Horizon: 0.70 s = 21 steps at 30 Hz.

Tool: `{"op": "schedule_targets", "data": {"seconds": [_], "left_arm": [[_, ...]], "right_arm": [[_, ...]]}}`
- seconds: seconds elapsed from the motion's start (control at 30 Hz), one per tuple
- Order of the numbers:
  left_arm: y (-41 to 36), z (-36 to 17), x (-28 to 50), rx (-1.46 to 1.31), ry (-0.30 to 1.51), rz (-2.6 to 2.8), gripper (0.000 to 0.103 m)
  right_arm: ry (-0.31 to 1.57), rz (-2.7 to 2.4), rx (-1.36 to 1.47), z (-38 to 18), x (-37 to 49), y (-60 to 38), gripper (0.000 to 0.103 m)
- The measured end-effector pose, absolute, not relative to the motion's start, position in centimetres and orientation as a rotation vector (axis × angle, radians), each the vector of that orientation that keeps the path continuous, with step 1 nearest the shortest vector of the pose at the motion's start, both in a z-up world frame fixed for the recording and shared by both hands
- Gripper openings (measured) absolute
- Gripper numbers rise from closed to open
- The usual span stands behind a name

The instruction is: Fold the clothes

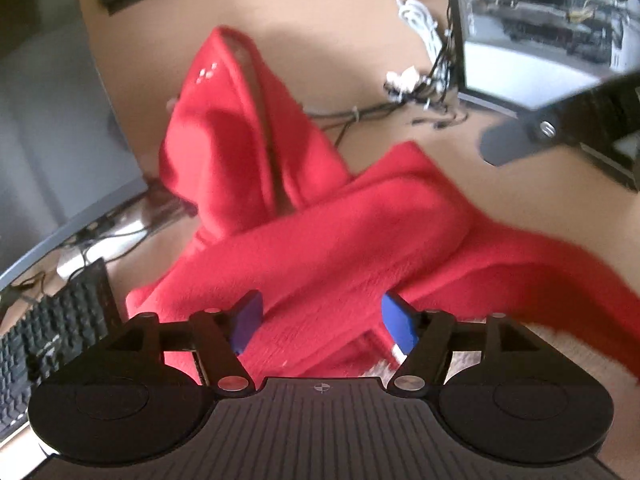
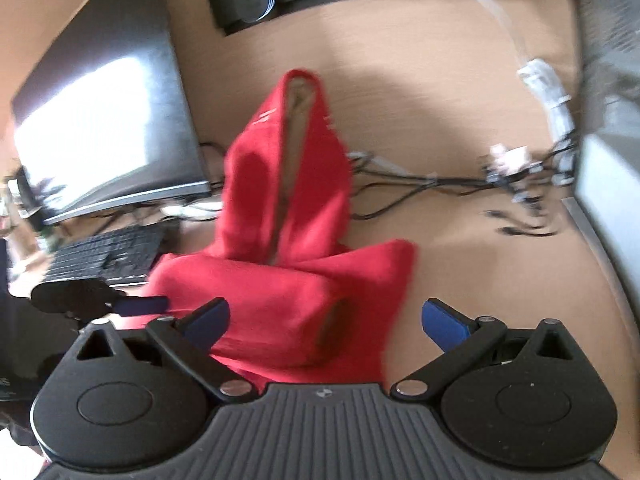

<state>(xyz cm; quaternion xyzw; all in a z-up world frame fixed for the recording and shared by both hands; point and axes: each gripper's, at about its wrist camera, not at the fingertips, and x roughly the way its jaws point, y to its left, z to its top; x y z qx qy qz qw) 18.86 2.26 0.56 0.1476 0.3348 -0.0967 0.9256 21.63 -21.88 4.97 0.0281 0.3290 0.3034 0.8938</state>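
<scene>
Centrally on the wooden desk (image 2: 460, 92) lies a red hoodie (image 2: 280, 216), hood pointing toward the far edge, sleeves crossed over the body. Left gripper (image 1: 322, 320) spread wide, blue fingers straddling a sleeve fold without clamping it. Right gripper (image 2: 326, 324) likewise agape above the near cuff. Keyboard (image 2: 108, 252) and monitor (image 2: 108, 112) flank the left edge.

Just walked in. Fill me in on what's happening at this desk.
A person with a handheld gripper in each hand is folding a red hoodie on a wooden desk. The hood points away toward the monitor, and a sleeve is folded across the body. Both the left gripper and right gripper are open over the near part of the hoodie, neither clamped on fabric. A keyboard and cables lie nearby.
</scene>
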Motion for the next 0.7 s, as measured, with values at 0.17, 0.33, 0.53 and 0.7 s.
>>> {"op": "schedule_targets", "data": {"seconds": [0.17,0.33,0.53,0.7], "left_arm": [[3.1,-0.1,19.0,0.306,0.73,-0.171,0.067],[3.8,-0.6,19.2,0.298,0.766,-0.15,0.044],[3.1,-0.1,20.3,0.266,0.781,-0.152,0.021],[1.9,0.2,20.9,0.222,0.786,-0.193,0.019]], "right_arm": [[0.814,0.688,0.138,1.8,25.3,-20.4,0.059],[0.912,0.829,0.319,-0.3,27.7,-19.6,0.05],[0.869,0.954,0.415,0.5,28.9,-18.3,0.052],[0.742,1.01,0.48,4.3,29.0,-20.5,0.052]]}}
